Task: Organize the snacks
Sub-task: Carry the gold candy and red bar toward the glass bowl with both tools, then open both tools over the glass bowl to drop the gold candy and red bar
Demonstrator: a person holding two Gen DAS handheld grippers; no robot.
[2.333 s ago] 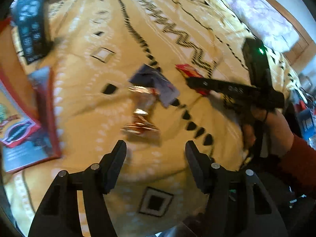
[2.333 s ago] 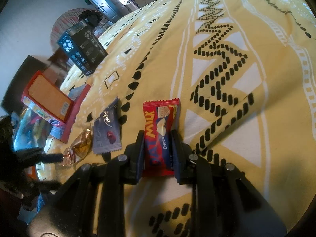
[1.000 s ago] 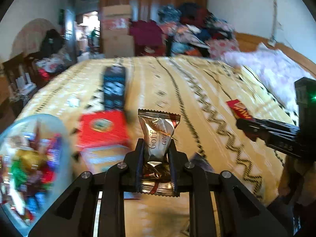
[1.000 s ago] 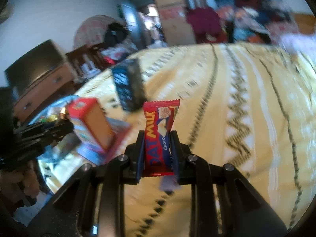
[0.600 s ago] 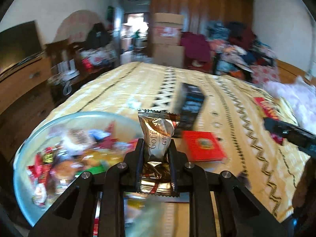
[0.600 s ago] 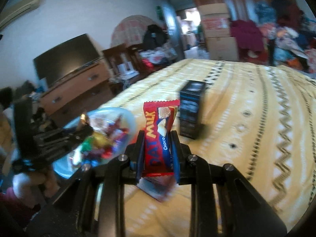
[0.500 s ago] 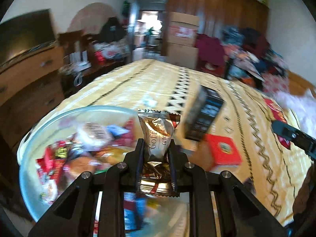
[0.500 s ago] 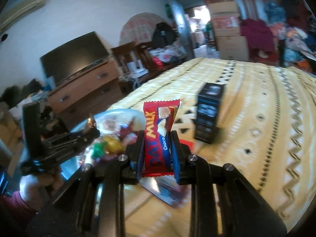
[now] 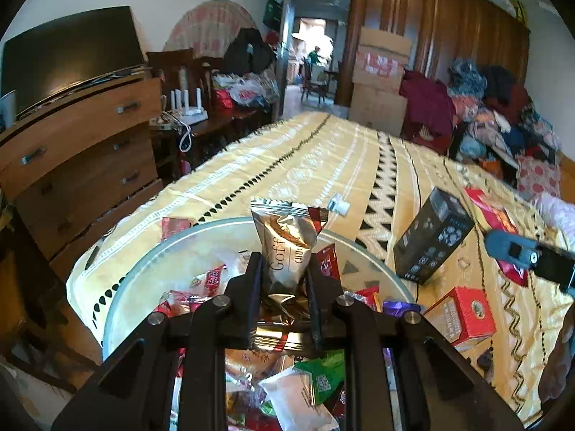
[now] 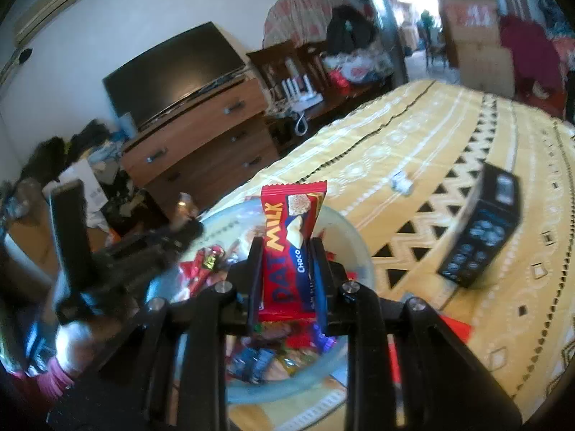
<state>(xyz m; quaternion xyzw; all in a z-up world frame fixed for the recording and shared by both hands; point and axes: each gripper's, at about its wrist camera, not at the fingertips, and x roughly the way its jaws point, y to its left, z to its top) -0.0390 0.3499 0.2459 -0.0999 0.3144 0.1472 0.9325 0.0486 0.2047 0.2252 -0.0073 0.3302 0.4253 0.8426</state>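
My left gripper [image 9: 284, 269] has its jaws clamped on a silver wafer pack [image 9: 287, 248], held upright over the glass bowl [image 9: 143, 269] of snacks at the bed's near corner. My right gripper [image 10: 287, 255] pinches a red chocolate bar [image 10: 287, 248] above the same bowl. Beyond the rim, a black box [image 9: 431, 240] and a red box [image 9: 463, 316] stand on the yellow bedspread [image 9: 323, 165], with open cloth farther on.

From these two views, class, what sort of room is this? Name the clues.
Most likely a lived-in bedroom: a bed under a yellow patterned bedspread, a wooden chest of drawers with a television on top, and clothes piled by a wooden wardrobe.
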